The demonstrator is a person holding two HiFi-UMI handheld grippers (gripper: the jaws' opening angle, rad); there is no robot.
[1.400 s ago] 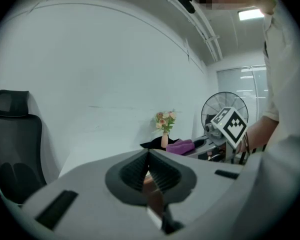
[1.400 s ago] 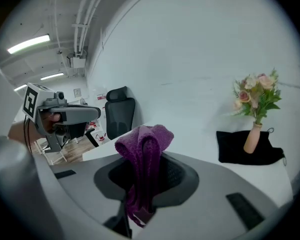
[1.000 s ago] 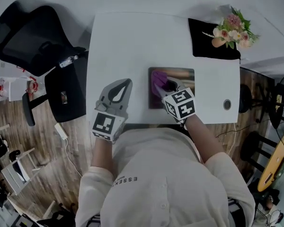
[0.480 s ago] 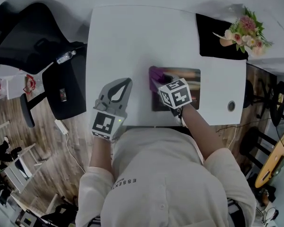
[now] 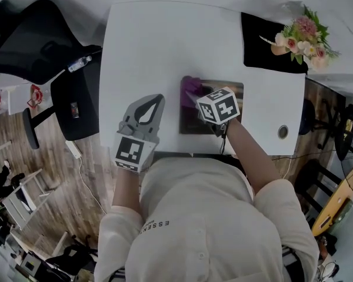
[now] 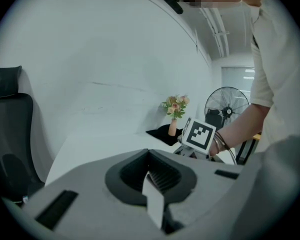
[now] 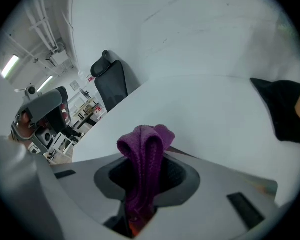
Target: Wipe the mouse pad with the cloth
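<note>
The dark mouse pad (image 5: 223, 125) lies on the white table (image 5: 165, 46) in front of the person. A purple cloth (image 5: 191, 87) rests on the pad's far left corner, and my right gripper (image 5: 196, 100) is shut on it. In the right gripper view the cloth (image 7: 142, 159) stands folded between the jaws of the right gripper (image 7: 139, 211). My left gripper (image 5: 152, 103) sits on the table left of the pad, shut and empty. Its closed tips (image 6: 152, 196) show in the left gripper view, with the right gripper's marker cube (image 6: 198, 133) beyond.
A black mat (image 5: 267, 51) with a vase of flowers (image 5: 300, 37) lies at the table's far right corner. A round cable hole (image 5: 283, 131) is right of the pad. A black office chair (image 5: 29, 46) stands left of the table. A fan (image 6: 229, 109) stands beyond the table's right side.
My right gripper has drawn the cloth a little away from me along the pad's left side. The left gripper has stayed where it was.
</note>
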